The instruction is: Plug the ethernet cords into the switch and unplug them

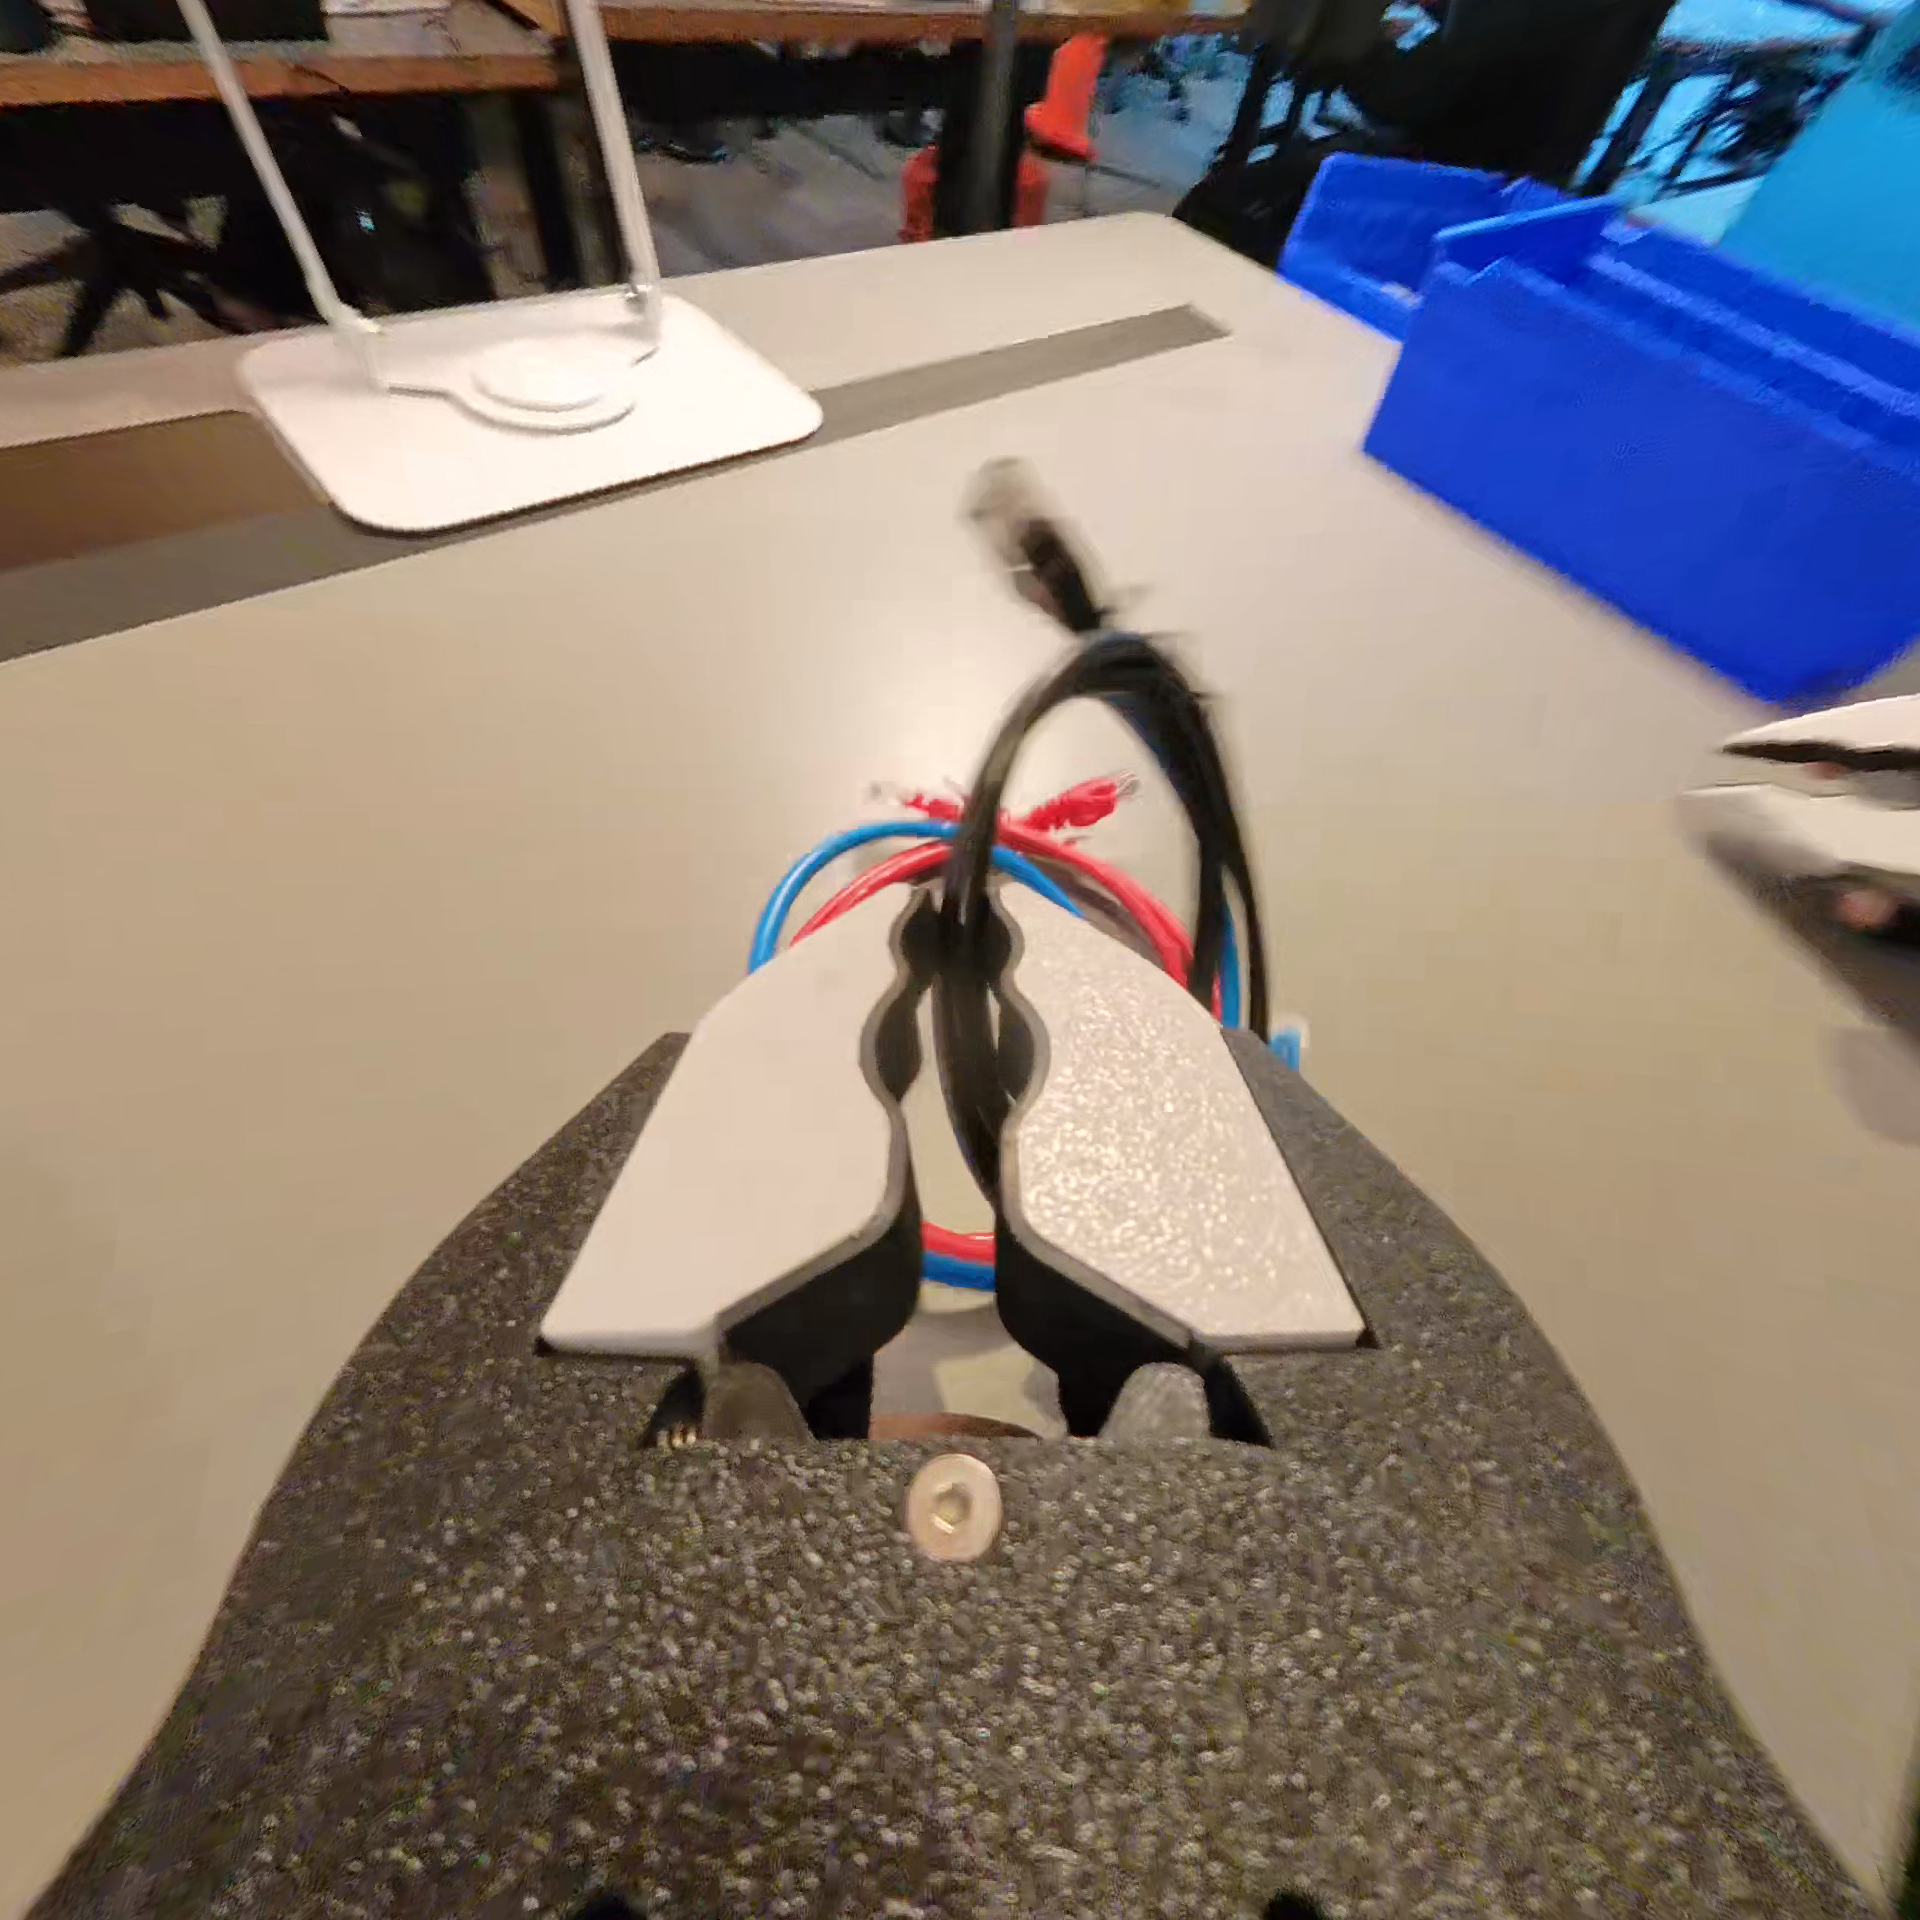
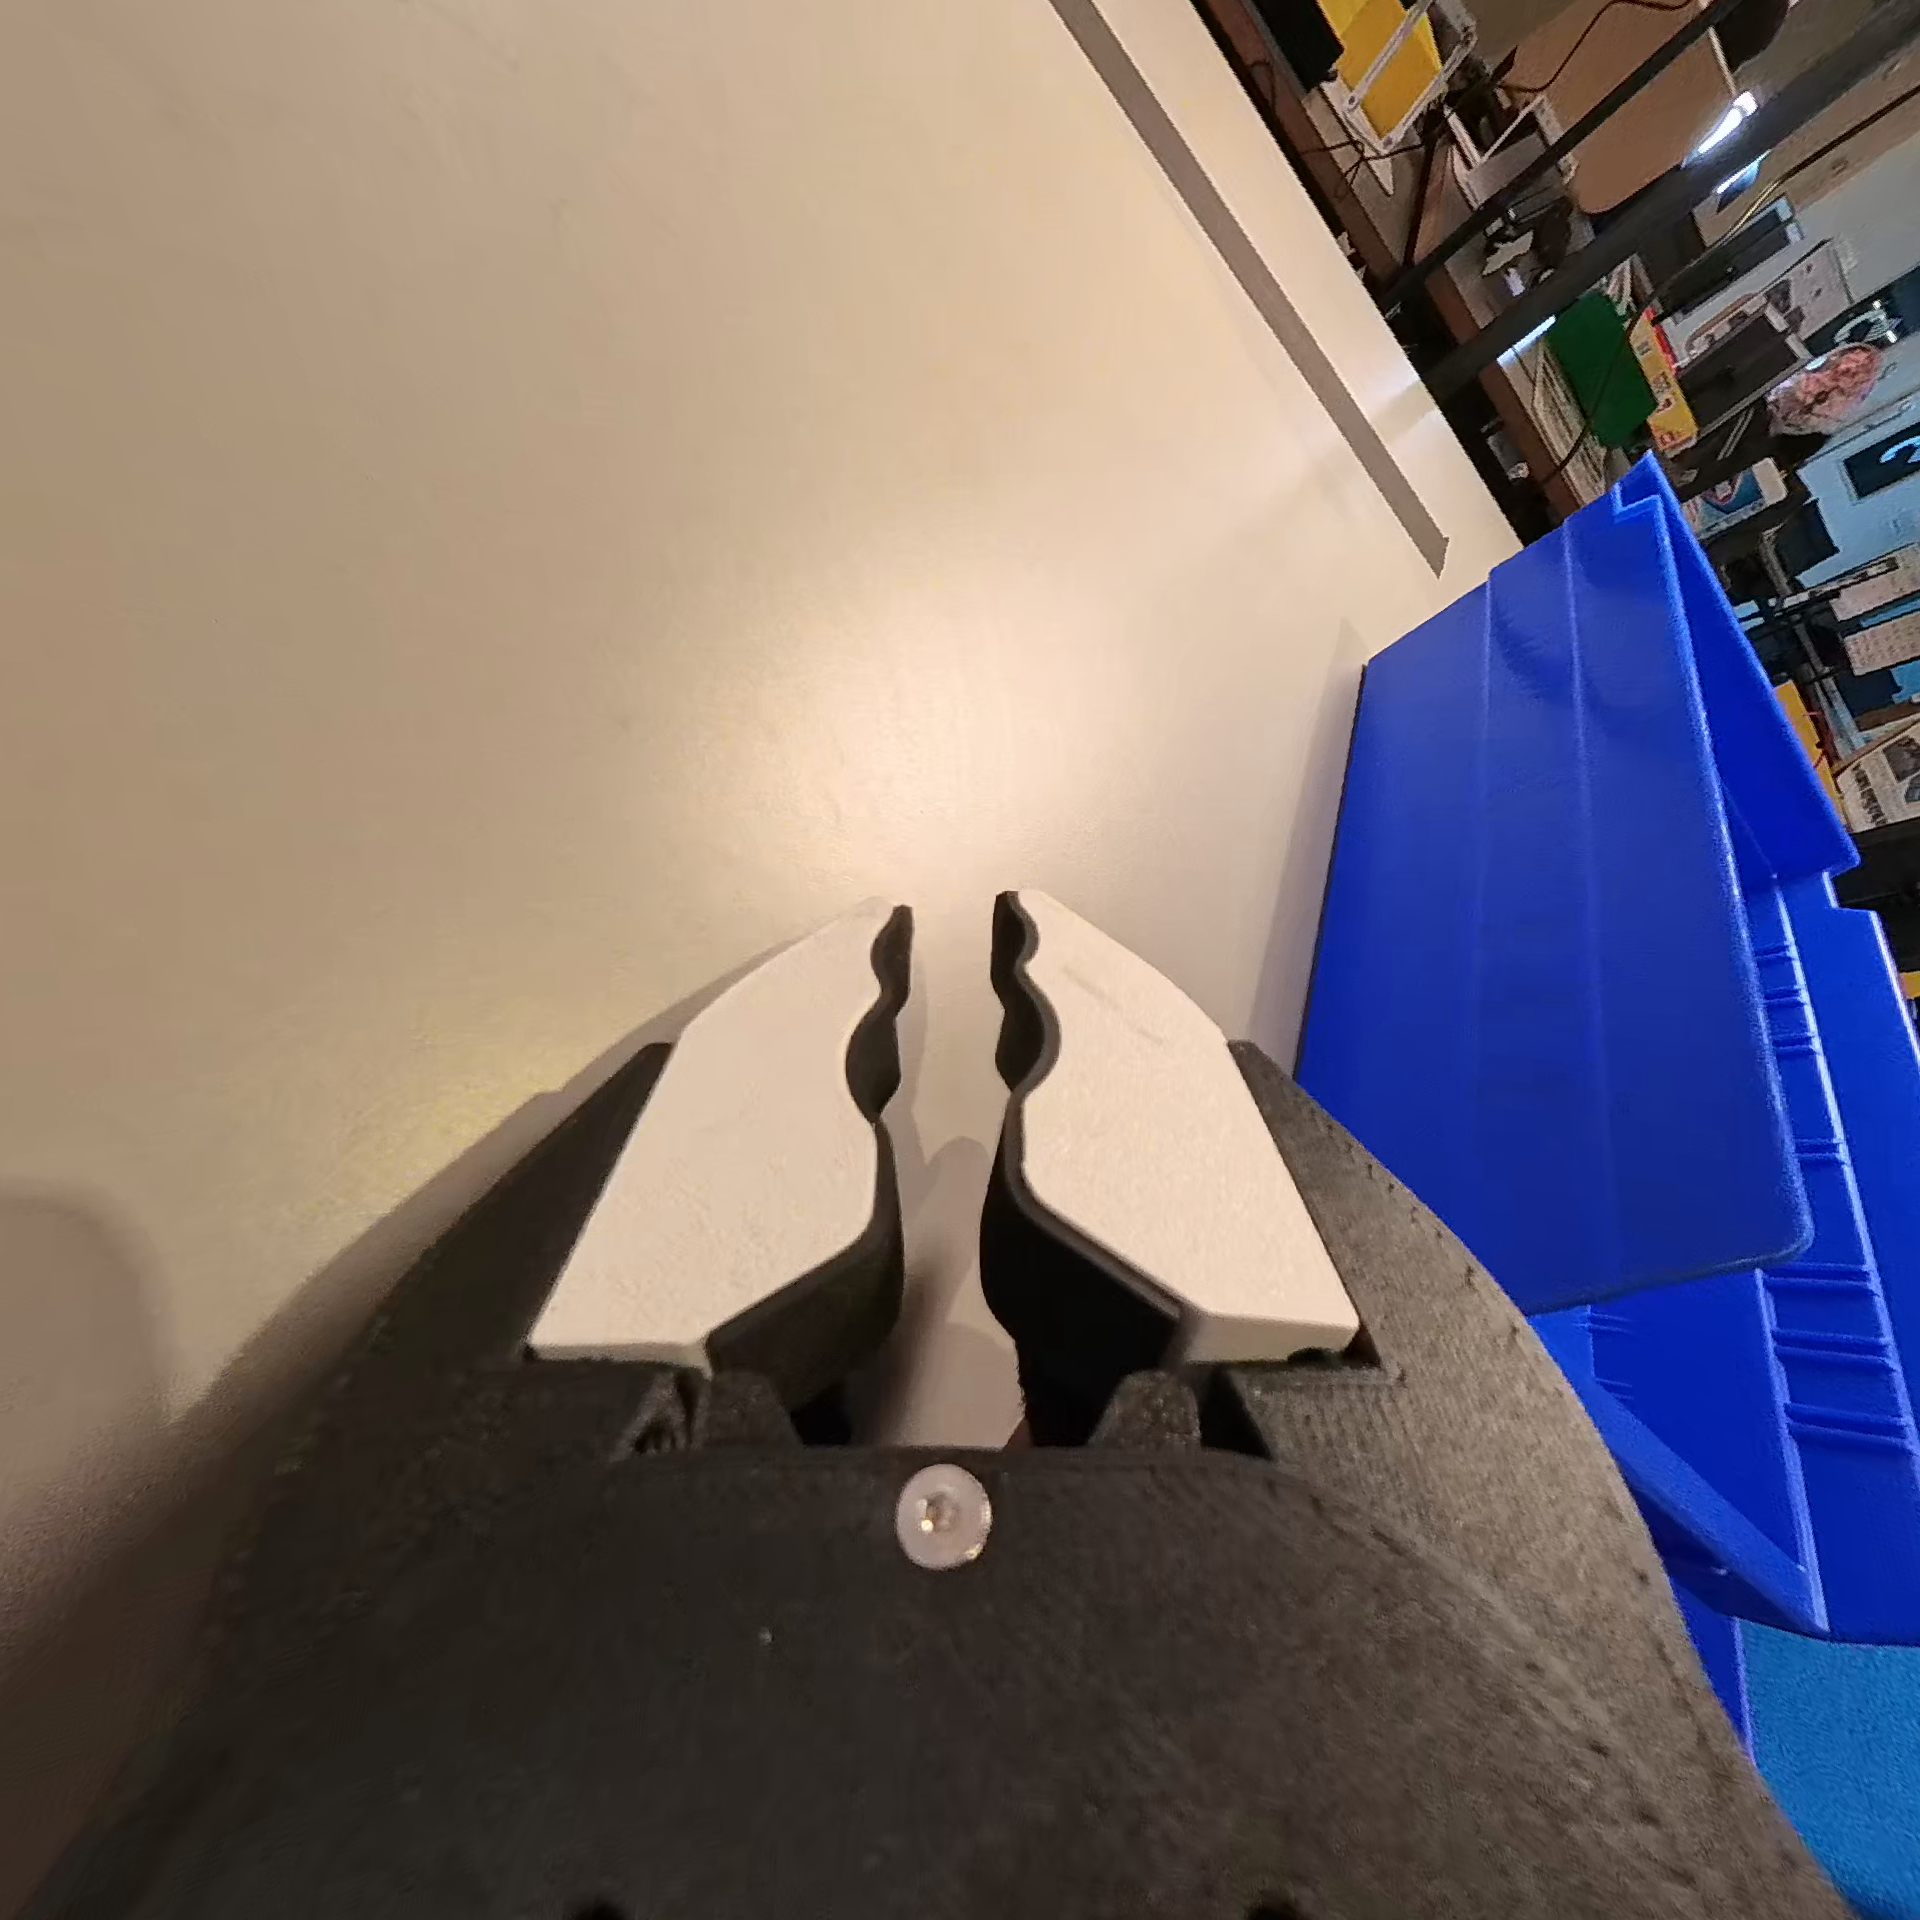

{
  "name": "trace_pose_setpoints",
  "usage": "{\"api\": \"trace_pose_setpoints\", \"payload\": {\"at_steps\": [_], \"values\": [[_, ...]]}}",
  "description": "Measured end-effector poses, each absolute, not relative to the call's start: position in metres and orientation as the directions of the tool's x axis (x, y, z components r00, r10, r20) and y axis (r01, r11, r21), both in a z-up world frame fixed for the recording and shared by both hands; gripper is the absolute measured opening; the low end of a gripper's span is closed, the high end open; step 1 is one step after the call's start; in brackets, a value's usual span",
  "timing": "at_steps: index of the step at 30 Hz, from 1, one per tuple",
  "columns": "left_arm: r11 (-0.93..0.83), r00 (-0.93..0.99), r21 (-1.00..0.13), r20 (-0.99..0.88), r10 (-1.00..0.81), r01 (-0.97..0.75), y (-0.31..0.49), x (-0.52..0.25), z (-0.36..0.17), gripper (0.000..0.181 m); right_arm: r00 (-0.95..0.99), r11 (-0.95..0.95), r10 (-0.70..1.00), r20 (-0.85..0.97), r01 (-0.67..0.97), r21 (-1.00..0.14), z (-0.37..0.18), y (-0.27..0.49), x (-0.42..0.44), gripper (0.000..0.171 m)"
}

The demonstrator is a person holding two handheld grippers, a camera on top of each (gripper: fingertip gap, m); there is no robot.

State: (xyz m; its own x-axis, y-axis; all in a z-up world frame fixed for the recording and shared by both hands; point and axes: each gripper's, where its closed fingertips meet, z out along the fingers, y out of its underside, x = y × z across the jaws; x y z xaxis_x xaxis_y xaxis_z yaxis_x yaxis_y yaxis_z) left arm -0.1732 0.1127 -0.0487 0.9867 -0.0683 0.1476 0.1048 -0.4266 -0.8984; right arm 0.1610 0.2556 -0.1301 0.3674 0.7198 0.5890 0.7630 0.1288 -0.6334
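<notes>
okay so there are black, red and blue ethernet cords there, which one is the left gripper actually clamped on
The black cord: the left hand-held gripper is shut on it, and it arches up beyond the fingertips. The red cord and blue cord loop underneath, ungripped.

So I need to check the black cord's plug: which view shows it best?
The left wrist view: the black cord loops up from the left gripper, its plug raised but blurred. The right wrist view shows no cord.

A pale grey table (image 1: pixel 436 831) with a dark inset strip (image 1: pixel 1039 358) carries a white stand base (image 1: pixel 530 416) and blue bins (image 2: pixel 1558 935), with workshop benches (image 1: pixel 270 73) and shelving (image 2: pixel 1621 260) behind
</notes>
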Motion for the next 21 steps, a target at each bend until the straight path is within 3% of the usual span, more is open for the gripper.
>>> {"api": "trace_pose_setpoints", "payload": {"at_steps": [1,5,9,17,21], "values": [[-0.416,0.992,-0.905,0.120,-0.045,0.091,0.115,-0.180,-0.056,0.013,0.368,0.128,0.719,0.590,0.764,-0.633,-0.130,0.256,0.161,0.015],[-0.372,0.999,-0.927,0.038,0.013,0.040,0.109,-0.199,-0.074,0.037,0.373,0.123,0.716,0.590,0.765,-0.632,-0.130,0.259,0.163,0.015],[-0.283,0.998,-0.959,-0.041,0.055,-0.024,0.085,-0.209,-0.053,0.057,0.375,0.123,0.713,0.593,0.766,-0.631,-0.130,0.259,0.163,0.015],[-0.280,0.945,-0.950,-0.209,0.253,-0.135,-0.006,-0.288,0.014,0.059,0.365,0.133,0.711,0.601,0.769,-0.625,-0.131,0.258,0.162,0.013],[-0.392,0.866,-0.919,-0.231,0.443,-0.045,-0.070,-0.373,0.036,0.058,0.364,0.128,0.719,0.592,0.768,-0.628,-0.131,0.257,0.162,0.012]]}}
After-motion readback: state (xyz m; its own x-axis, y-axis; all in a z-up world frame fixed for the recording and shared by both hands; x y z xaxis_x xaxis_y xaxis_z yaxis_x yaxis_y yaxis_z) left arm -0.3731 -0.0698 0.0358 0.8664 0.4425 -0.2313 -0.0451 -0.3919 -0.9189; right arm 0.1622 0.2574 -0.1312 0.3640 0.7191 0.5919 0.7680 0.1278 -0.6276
